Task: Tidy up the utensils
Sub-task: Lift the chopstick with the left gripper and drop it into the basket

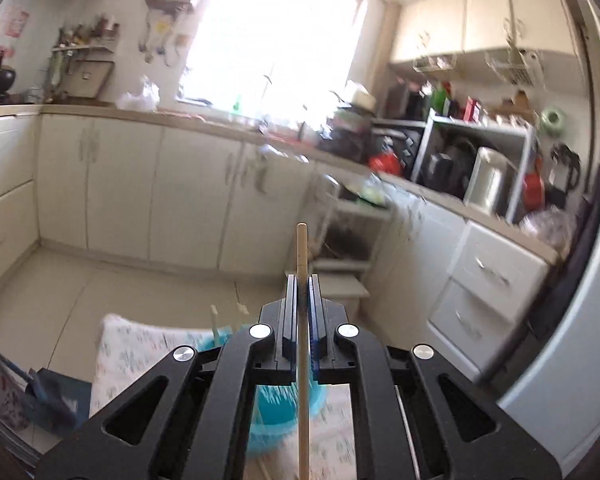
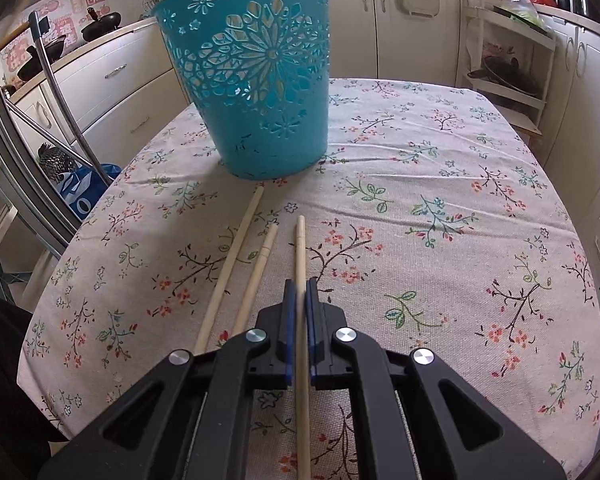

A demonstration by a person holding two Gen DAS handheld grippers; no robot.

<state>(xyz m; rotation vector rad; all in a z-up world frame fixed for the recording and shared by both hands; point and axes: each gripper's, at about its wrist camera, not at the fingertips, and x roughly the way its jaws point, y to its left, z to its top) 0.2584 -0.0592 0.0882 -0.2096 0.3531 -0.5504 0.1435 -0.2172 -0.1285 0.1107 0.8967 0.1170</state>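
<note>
My left gripper (image 1: 301,285) is shut on a wooden chopstick (image 1: 302,252) and holds it high above the table, over the teal basket (image 1: 278,412) seen below the fingers. Pale utensil tips stick up from the basket. My right gripper (image 2: 300,286) is shut on another wooden chopstick (image 2: 300,248) low over the floral tablecloth (image 2: 440,220). Two more chopsticks (image 2: 236,252) (image 2: 262,258) lie on the cloth just left of it. The teal cut-out basket (image 2: 256,76) stands upright ahead, near the table's far left.
Kitchen cabinets (image 1: 120,184) and a cluttered counter (image 1: 440,168) ring the room. A fridge (image 1: 580,280) stands at the right. A white shelf cart (image 2: 508,72) stands beyond the table's far right corner. A metal chair frame (image 2: 48,92) and a blue bag (image 2: 84,188) sit left of the table.
</note>
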